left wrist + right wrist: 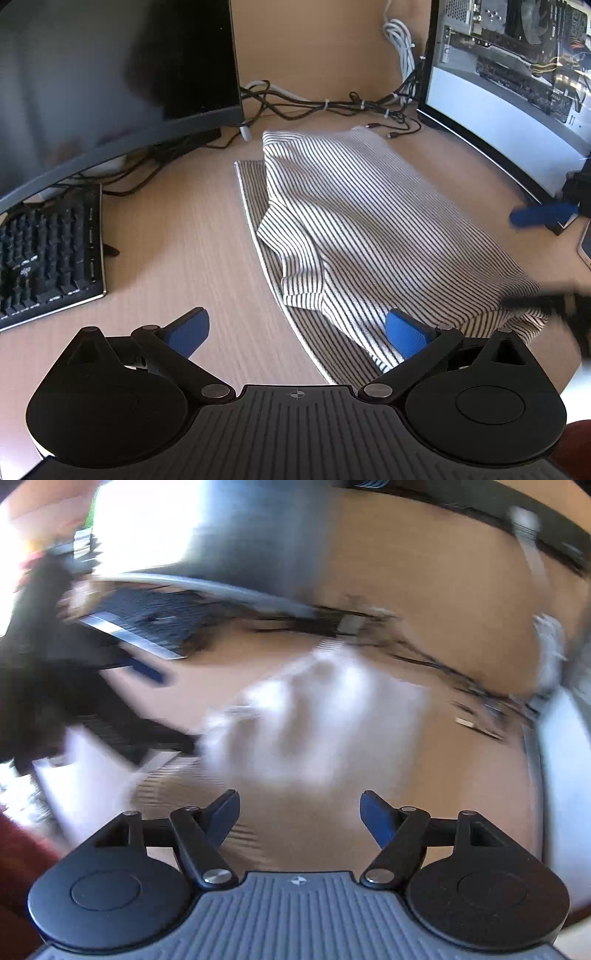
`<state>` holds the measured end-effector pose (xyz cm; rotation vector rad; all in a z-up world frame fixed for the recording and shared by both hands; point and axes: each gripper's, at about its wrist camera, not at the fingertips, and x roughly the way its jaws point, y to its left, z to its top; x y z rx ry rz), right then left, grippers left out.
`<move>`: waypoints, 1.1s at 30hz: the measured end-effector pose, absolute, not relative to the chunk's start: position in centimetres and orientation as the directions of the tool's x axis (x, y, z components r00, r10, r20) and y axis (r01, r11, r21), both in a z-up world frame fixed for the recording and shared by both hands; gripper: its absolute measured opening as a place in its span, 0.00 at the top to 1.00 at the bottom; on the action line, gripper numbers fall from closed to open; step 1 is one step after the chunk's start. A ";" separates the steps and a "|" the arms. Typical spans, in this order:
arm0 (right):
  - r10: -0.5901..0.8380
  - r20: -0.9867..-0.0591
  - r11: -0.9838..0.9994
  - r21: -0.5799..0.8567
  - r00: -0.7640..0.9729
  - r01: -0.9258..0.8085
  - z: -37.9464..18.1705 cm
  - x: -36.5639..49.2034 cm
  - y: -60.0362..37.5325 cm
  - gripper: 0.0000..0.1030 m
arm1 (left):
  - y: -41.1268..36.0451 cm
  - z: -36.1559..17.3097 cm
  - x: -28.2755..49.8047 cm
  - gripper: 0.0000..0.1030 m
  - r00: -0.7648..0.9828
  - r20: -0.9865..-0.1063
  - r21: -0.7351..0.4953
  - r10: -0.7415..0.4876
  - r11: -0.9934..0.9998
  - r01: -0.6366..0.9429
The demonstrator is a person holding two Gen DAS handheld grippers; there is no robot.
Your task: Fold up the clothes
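Left gripper (295,334) spread wide, gripping nothing; right-hand pad (406,332) lying over or just at the near hem of the shirt (369,221), contact not certain, left-hand pad over bare worktop (166,240). Shirt ahead and to the right of that gripper, striped, long axis running away from it toward the far cables (332,103), one side already turned in over the body, a narrower striped layer showing along its left edge. Judged partly folded, though equally readable as a fold being laid out or one nearly closed up. Right gripper (299,812) likewise splayed and empty, its view smeared by motion; shirt (314,720) there only a pale blur straight ahead, just beyond the fingertips. In the left view a blue pad of the right gripper (539,218) off at the shirt's right flank, near the monitor (517,92). Left gripper the nearer of the two to the near hem; right the nearer to the right flank. Keyboard (51,254) well off to the left, clear of the cloth.
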<state>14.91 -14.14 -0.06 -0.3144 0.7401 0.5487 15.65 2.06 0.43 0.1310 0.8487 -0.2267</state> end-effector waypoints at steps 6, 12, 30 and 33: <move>0.379 -0.756 0.616 -0.224 0.534 -0.755 -3.3 12.0 -8.5 0.15 | 3.6 0.6 14.8 0.00 0.651 -0.744 0.004 -0.154 0.972 0.235; 0.289 -0.749 0.650 -0.304 0.596 -0.697 -5.2 12.9 -8.0 0.26 | 6.4 1.4 12.9 0.00 0.681 -0.699 -0.050 -0.219 0.965 0.258; 0.314 -0.741 0.807 -0.121 0.593 -0.579 -2.5 13.8 -10.2 0.18 | -0.4 -1.8 13.5 0.00 0.645 -0.727 0.151 -0.236 0.861 0.485; 0.273 -0.735 0.776 -0.214 0.621 -0.594 -3.4 13.2 -10.4 0.13 | -0.6 -2.0 14.2 0.00 0.641 -0.730 0.135 -0.238 0.869 0.476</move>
